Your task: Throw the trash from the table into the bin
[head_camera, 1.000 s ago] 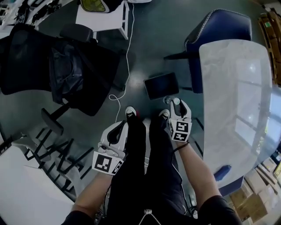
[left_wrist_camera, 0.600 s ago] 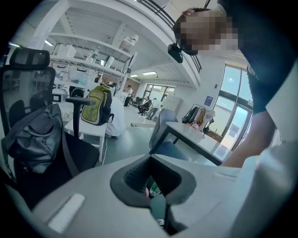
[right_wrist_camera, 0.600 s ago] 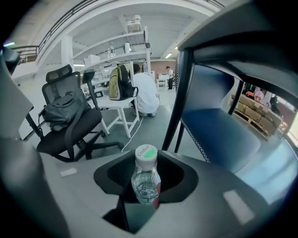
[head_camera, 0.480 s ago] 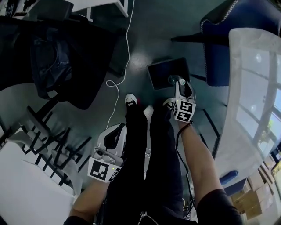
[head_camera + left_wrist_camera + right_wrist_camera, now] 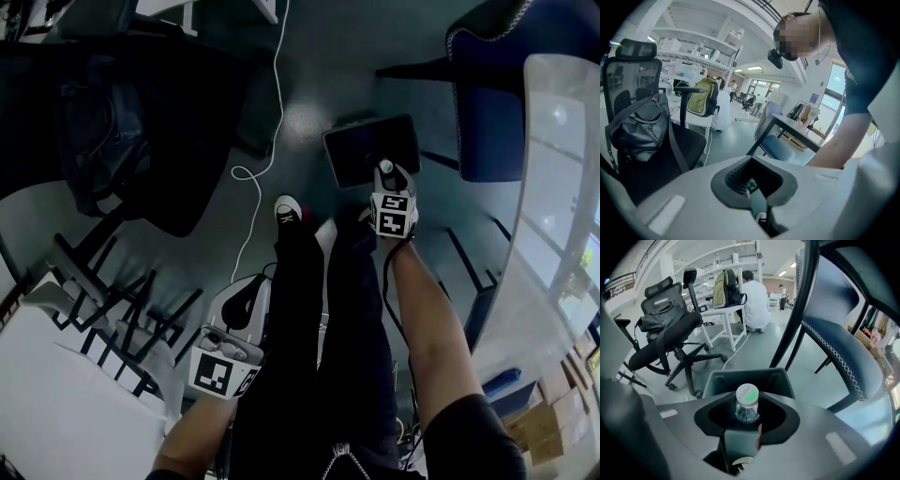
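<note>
The right hand-held gripper (image 5: 385,174) is clamped on the neck of a small clear bottle (image 5: 747,405) with a white and green cap. It holds the bottle upright directly above the open dark bin (image 5: 364,150), which stands on the floor just off the long edge of the desk (image 5: 562,187), by the blue chair (image 5: 497,112); this looks like a lineup for dropping it in. The left hand-held gripper (image 5: 247,292) hangs low beside the person's leg with its jaws together on nothing, probably idle because this drop needs only one hand.
</note>
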